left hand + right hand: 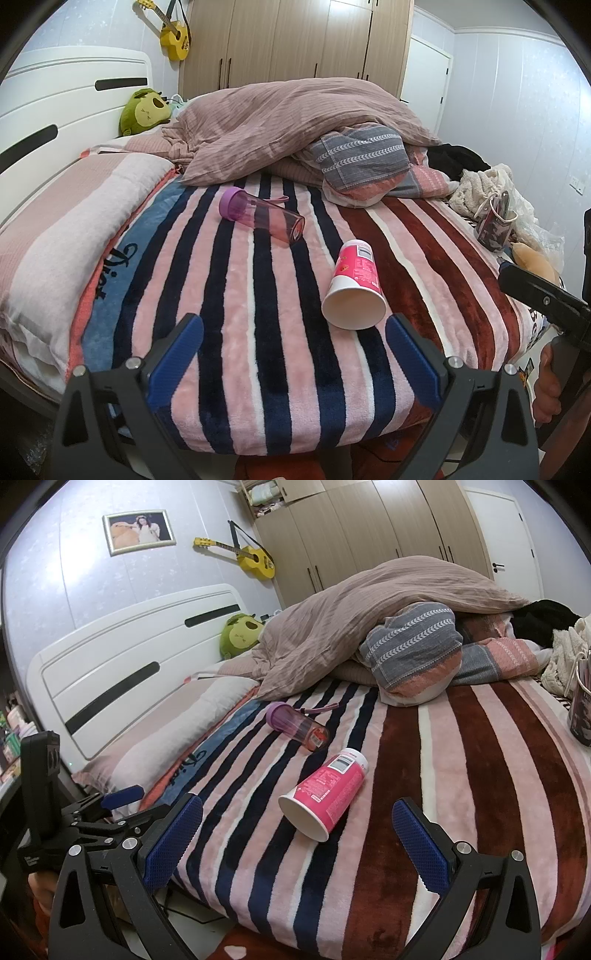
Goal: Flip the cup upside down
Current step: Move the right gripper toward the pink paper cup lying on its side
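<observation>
A bedroom with pale walls, a white headboard [122,672], a tall wooden wardrobe [295,40], a white door [502,535], a yellow guitar [255,559] and a framed photo [138,530] hanging.

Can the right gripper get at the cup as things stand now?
Probably yes. The right gripper is open and empty, and the cup lies on its side on the blanket just ahead of its fingers, mouth toward the camera. Nothing lies between them; the bottle is farther back.
</observation>
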Motion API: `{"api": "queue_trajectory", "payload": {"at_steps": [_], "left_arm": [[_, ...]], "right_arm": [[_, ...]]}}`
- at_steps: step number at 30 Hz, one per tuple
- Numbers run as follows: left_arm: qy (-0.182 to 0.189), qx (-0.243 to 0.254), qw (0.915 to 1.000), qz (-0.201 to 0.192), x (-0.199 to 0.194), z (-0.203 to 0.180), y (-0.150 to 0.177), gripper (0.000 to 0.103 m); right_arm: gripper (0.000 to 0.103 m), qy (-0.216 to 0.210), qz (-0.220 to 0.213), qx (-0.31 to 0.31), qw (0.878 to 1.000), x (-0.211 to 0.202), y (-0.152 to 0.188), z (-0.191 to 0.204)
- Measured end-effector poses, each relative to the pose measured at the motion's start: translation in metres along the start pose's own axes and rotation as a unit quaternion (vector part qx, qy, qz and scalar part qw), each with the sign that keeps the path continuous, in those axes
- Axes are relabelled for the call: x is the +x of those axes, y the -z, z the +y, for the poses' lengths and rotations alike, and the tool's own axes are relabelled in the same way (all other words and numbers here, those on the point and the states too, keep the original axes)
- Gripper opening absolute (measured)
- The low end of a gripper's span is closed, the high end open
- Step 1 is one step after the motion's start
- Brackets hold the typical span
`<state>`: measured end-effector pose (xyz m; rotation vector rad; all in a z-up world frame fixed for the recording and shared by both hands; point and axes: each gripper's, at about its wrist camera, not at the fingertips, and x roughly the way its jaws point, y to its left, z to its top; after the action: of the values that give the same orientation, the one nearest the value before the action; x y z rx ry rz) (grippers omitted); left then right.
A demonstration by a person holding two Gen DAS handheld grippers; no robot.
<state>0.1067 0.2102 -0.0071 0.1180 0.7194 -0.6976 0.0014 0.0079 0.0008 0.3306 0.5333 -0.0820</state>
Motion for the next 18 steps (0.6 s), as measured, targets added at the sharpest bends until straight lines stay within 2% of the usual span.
{"api": "queue_trajectory", "payload": {"at_steps": [18], "left_arm": [[0.001, -0.007, 0.9999, -0.010, -0.012, 0.010, 0.005, 0.098]], "right_arm": [[0.103, -0.012, 0.009, 0.015, 1.000, 0.001, -0.005, 0.010]]}}
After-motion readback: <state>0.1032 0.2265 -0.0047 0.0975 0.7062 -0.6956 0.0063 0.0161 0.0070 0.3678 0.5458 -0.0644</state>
